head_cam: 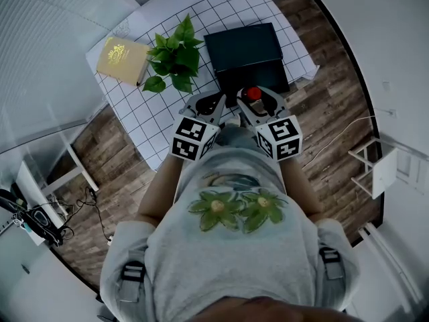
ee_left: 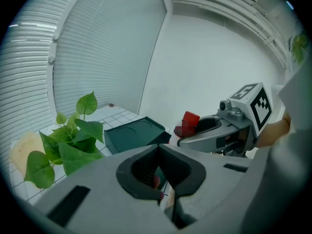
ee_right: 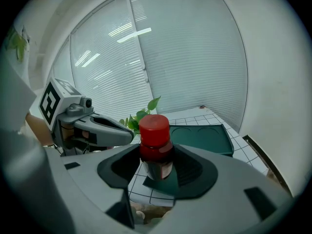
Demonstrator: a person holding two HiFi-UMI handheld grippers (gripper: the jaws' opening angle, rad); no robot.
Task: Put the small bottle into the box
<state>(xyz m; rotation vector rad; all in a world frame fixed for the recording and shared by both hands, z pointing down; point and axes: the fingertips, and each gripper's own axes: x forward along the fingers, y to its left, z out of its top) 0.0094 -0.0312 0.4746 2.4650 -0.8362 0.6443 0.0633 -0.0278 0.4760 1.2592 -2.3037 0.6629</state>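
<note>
The small bottle (ee_right: 155, 147), dark with a red cap (head_cam: 253, 93), stands upright between the jaws of my right gripper (ee_right: 156, 165), which is shut on it. This gripper (head_cam: 251, 101) hovers at the near edge of the dark green box (head_cam: 245, 54), over its darker near half. The box's flat half with round recesses (ee_right: 201, 138) lies just beyond the bottle. My left gripper (head_cam: 220, 100) is beside the right one, its jaws closed together with nothing held (ee_left: 158, 148). From the left gripper view, the bottle (ee_left: 189, 123) shows in the right gripper (ee_left: 214, 129).
A leafy green plant (head_cam: 175, 56) stands left of the box on the white gridded tabletop (head_cam: 144, 113). A yellow book (head_cam: 122, 59) lies at the far left corner. Wooden floor (head_cam: 335, 113) surrounds the table; the person's body fills the near side.
</note>
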